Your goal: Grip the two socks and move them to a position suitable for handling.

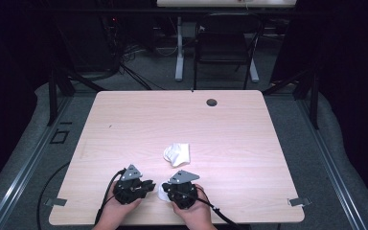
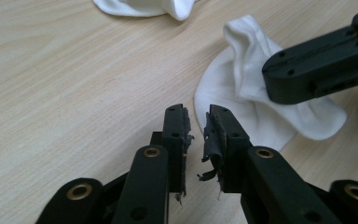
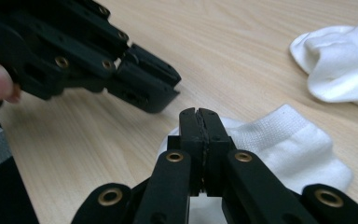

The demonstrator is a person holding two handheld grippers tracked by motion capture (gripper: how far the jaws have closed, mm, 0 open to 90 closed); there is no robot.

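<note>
Two white socks (image 1: 177, 154) (image 3: 279, 140) and two claws (image 2: 197, 122) (image 3: 199, 116) on one table (image 1: 124, 124).

High view looks down; gripper views closely share the near sock (image 2: 242, 88).

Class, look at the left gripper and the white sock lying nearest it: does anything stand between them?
Nothing visible does. The left gripper points at the near sock across bare table. The right gripper sits over the sock's far side, not between them.
</note>
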